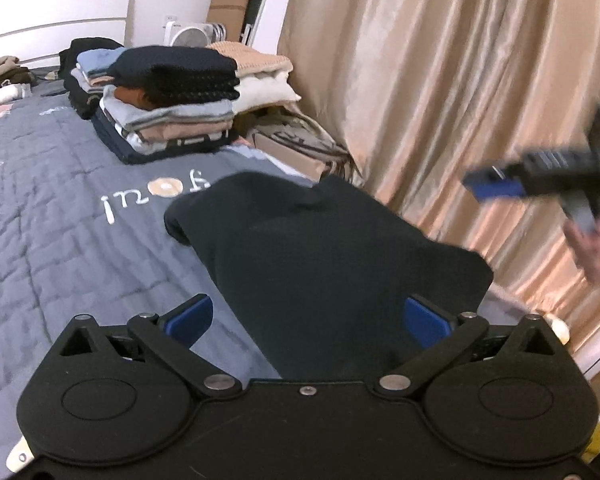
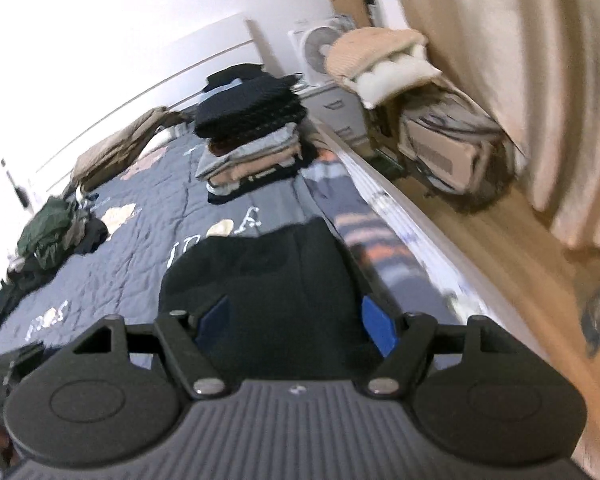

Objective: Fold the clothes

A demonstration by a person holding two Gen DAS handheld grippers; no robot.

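Black garment (image 1: pixel 320 248), seemingly folded, flat near bed's (image 1: pixel 60 200) right edge; folded clothes stack (image 1: pixel 168 108) beyond.

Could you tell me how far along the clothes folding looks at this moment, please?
Done: a tall stack of folded clothes sits on the bed. In hand: a folded black garment lies on the bed's near edge, with the left gripper and right gripper both open around it. Left: a loose heap of clothes waits farther across the bed.

Folded garment (image 1: pixel 320 248) on bed (image 1: pixel 60 200) near its edge, clothes stack (image 1: pixel 168 108) behind it — curtain (image 1: pixel 440 80) right
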